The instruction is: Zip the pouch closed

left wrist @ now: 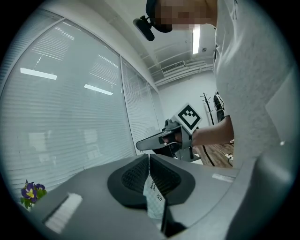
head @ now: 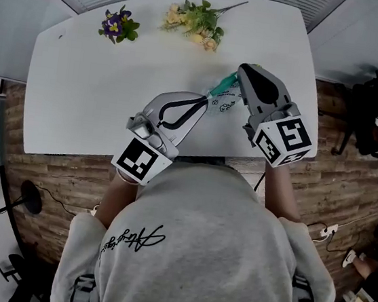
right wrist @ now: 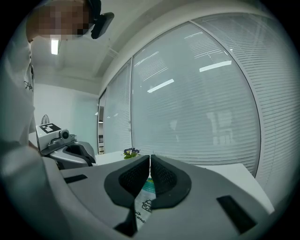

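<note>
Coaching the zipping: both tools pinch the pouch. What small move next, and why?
Probably anchor with the left tool and draw the right tool along the teal top edge of the pouch: both are shut on it, and it spans between them over the table.

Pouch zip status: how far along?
Done: the pouch is gripped at both ends over the table. The left tongs and right tongs are each shut on it.
In hand: holding it between them.
Left: running the zip. No view shows whether any of it is closed.
</note>
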`<act>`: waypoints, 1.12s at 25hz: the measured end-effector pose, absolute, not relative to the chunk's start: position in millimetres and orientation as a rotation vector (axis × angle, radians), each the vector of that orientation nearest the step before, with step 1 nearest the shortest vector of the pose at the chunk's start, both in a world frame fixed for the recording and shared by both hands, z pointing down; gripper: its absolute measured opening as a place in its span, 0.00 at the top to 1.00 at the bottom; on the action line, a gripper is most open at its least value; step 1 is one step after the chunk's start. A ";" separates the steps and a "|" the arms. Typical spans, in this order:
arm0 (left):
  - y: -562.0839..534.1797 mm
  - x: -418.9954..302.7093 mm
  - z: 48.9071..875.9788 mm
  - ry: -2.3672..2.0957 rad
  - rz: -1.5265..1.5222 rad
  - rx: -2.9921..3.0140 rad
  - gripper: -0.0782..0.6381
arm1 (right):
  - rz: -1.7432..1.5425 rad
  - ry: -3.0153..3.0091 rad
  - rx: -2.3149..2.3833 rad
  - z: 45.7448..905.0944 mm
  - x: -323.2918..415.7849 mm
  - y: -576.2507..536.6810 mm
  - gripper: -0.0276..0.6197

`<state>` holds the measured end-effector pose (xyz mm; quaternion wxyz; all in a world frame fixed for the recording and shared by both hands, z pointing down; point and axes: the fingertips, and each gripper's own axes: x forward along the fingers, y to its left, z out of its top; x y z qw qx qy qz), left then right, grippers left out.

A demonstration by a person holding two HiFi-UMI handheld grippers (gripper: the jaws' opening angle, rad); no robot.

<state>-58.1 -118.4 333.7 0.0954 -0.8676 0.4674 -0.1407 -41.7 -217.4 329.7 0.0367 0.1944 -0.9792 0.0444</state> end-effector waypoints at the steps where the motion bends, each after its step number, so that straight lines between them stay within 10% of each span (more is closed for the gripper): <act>1: -119.1 -55.5 334.1 1.387 -0.420 -2.573 0.88 | 0.113 -3.001 0.599 329.4 -40.3 -217.9 0.94; 28: -129.7 -47.4 333.4 1.407 -0.460 -2.558 0.88 | -0.100 -2.931 0.643 334.1 -33.1 -243.1 0.94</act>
